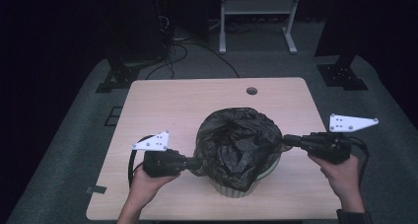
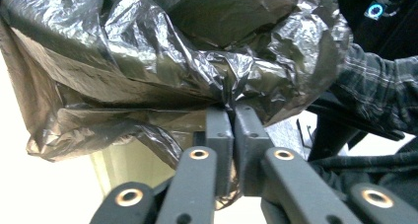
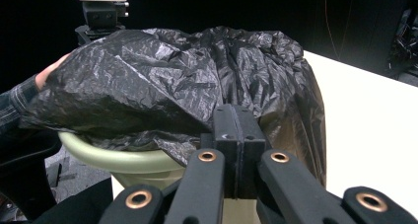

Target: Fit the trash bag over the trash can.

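Black plastic bag (image 1: pixel 236 145) billows over a pale green bin (image 1: pixel 241 187) standing between both hand-held grippers on the bench (image 1: pixel 162 100). Left hand-held gripper (image 1: pixel 197 163) has its jaws clamped on the bag's near edge; right hand-held gripper (image 1: pixel 286 140) pinches the opposite edge, jaws pressed together on the film.

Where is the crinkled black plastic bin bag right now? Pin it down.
In the high view the crinkled black plastic bin bag drapes over the pale green bin at the table's near middle, pinched between the left gripper and right gripper.
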`<control>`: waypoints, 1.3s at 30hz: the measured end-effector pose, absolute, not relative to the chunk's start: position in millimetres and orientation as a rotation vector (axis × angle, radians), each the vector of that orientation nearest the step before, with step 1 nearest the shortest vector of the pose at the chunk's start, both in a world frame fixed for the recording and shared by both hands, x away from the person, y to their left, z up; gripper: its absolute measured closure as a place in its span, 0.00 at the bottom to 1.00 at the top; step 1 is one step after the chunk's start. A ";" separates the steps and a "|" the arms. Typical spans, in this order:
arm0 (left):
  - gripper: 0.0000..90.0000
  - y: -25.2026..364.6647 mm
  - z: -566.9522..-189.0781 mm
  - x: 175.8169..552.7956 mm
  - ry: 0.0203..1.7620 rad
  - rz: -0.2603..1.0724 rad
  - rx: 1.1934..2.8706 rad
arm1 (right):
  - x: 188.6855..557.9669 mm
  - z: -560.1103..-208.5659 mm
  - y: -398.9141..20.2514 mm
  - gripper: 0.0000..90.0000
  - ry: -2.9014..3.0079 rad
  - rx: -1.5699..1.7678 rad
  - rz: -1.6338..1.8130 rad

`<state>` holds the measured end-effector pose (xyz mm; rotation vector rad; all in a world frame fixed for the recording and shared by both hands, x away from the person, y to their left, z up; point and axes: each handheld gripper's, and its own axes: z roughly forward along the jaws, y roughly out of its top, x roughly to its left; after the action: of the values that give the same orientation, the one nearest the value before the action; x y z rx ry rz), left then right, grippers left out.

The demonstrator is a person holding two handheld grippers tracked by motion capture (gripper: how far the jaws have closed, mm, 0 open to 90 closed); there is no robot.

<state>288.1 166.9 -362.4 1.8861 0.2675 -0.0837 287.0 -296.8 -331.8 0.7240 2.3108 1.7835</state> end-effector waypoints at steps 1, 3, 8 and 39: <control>0.97 168.5 -360.7 287.1 0.265 -0.081 1.885 | 284.8 -332.0 -297.7 1.00 2.310 0.727 1.786; 0.97 171.9 -357.9 285.5 0.257 -0.083 1.867 | 279.9 -332.5 -300.1 1.00 2.305 0.723 1.789; 0.97 176.8 -355.6 281.1 0.243 -0.092 1.849 | 265.3 -335.5 -308.3 1.00 2.294 0.719 1.800; 0.99 192.6 -418.6 306.9 0.468 -0.124 2.017 | 266.5 -418.2 -305.9 1.00 2.473 0.952 1.495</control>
<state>306.9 192.6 -418.6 2.0169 0.4683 -0.1238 266.5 -305.9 -418.2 0.9517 2.4731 1.4948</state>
